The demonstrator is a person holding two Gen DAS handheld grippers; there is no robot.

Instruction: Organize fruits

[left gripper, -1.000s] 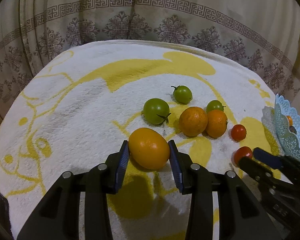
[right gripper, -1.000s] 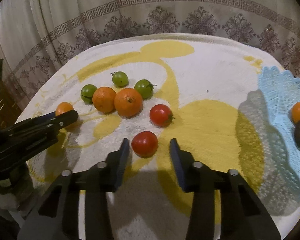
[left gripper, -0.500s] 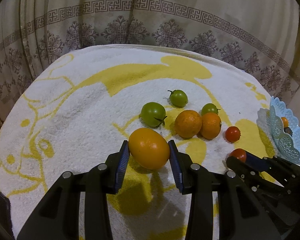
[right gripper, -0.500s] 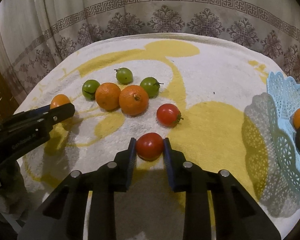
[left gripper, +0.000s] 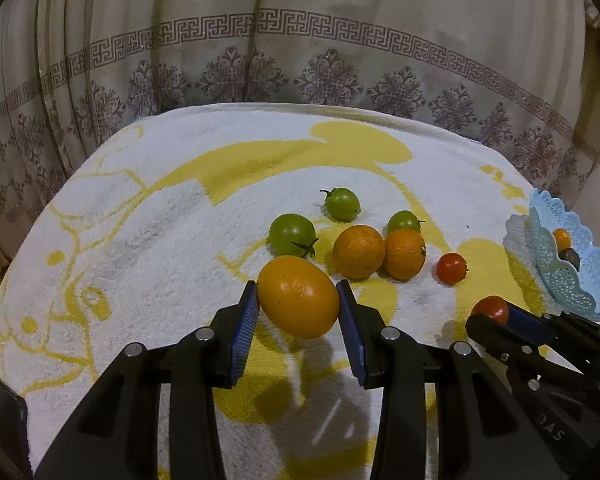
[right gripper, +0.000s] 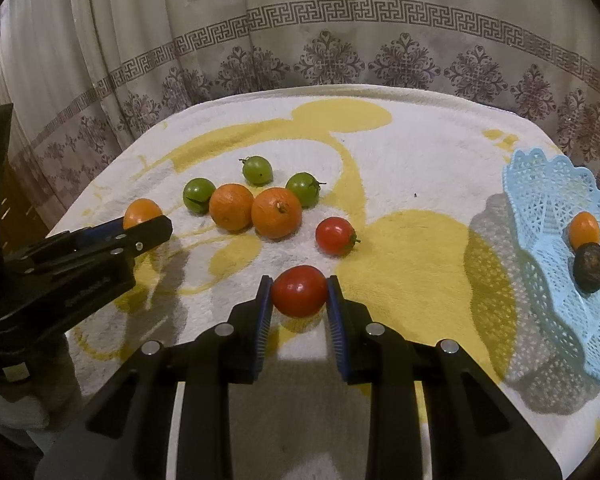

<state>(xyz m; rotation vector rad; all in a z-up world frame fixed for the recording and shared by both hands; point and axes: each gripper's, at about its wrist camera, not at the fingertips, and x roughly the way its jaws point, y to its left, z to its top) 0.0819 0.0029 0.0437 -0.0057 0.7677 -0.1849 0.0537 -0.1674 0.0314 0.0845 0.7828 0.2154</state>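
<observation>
My left gripper (left gripper: 298, 304) is shut on a large yellow-orange fruit (left gripper: 298, 297), held just above the towel. My right gripper (right gripper: 299, 294) is shut on a red tomato (right gripper: 299, 291), lifted a little off the cloth; from the left wrist view this tomato (left gripper: 491, 309) peeks past the right gripper's tip. On the towel lie two oranges (right gripper: 231, 206) (right gripper: 276, 213), three green tomatoes (right gripper: 198, 194) (right gripper: 257, 169) (right gripper: 303, 189) and another red tomato (right gripper: 334, 236). A light blue lace basket (right gripper: 548, 216) at the right holds a small orange fruit (right gripper: 585, 230) and a dark brown one (right gripper: 590, 266).
A white towel with yellow patterns (right gripper: 412, 152) covers the table. A patterned curtain (right gripper: 340, 32) hangs close behind its far edge. The left gripper's body (right gripper: 72, 264) fills the left side of the right wrist view.
The right gripper's jaws closed on the red tomato and raised it slightly. The left gripper kept its hold on the yellow-orange fruit and hardly moved.
</observation>
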